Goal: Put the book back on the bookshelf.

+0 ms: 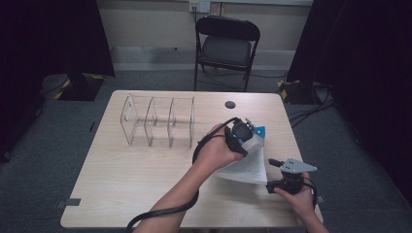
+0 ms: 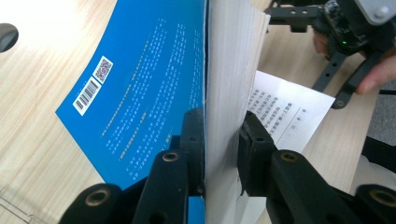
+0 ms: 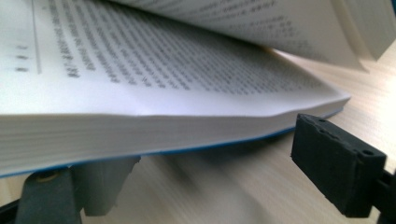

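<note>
Blue-covered book (image 2: 140, 88) stands open on the right side of a pale wooden table (image 1: 126, 170), with some pages raised and others lying flat. The left gripper (image 2: 222, 149) is clenched on the raised block of pages together with the blue cover, one pad on the cover, the other on the page side. Seen from above, that left hand (image 1: 216, 150) holds the block upright over the flat printed pages (image 1: 248, 167). The right gripper (image 3: 210, 163) sits low at the book's near edge, released; one jaw seems tucked under the flat pages, though blur makes contact hard to judge. A clear plastic organiser (image 1: 158, 121) with three compartments stands well apart to the left.

The book looks like a thick paperback: moderately heavy, floppy at the covers, and its pages will fan or slip if pinched loosely. A grip across the whole thickness near the spine should be steadier than one on a few loose leaves, which could tear or crease.
</note>
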The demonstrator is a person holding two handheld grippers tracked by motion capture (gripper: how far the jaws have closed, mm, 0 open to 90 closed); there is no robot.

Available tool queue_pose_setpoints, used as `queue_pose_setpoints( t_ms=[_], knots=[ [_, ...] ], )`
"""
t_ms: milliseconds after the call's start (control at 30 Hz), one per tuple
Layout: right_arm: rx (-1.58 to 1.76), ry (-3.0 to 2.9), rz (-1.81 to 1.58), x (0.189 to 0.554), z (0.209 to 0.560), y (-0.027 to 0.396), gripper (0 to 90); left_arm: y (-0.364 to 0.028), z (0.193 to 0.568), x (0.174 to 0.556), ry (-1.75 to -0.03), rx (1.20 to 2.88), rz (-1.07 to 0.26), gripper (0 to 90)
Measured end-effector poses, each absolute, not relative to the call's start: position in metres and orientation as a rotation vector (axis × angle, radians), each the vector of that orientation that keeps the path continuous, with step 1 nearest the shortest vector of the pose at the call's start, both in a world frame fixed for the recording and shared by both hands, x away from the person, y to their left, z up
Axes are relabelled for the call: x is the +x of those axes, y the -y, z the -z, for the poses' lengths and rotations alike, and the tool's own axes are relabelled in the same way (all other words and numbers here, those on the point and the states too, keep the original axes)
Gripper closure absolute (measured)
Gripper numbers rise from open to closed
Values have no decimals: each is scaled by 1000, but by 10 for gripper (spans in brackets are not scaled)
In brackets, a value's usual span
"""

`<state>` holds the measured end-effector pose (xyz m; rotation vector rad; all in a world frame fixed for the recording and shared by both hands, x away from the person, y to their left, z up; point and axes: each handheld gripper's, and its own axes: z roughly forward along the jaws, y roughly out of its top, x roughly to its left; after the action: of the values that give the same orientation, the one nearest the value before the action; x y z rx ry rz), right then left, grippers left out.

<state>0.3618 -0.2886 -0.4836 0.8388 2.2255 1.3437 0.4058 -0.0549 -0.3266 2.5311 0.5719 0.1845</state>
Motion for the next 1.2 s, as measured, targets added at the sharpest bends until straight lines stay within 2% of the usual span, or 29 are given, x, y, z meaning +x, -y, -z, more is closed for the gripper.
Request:
queue_pose_setpoints(
  t_ms=[1200],
  knots=[
    [703, -2190, -1312, 368, 455, 273, 132, 53, 325, 388, -505, 2543, -208, 747]
  ],
)
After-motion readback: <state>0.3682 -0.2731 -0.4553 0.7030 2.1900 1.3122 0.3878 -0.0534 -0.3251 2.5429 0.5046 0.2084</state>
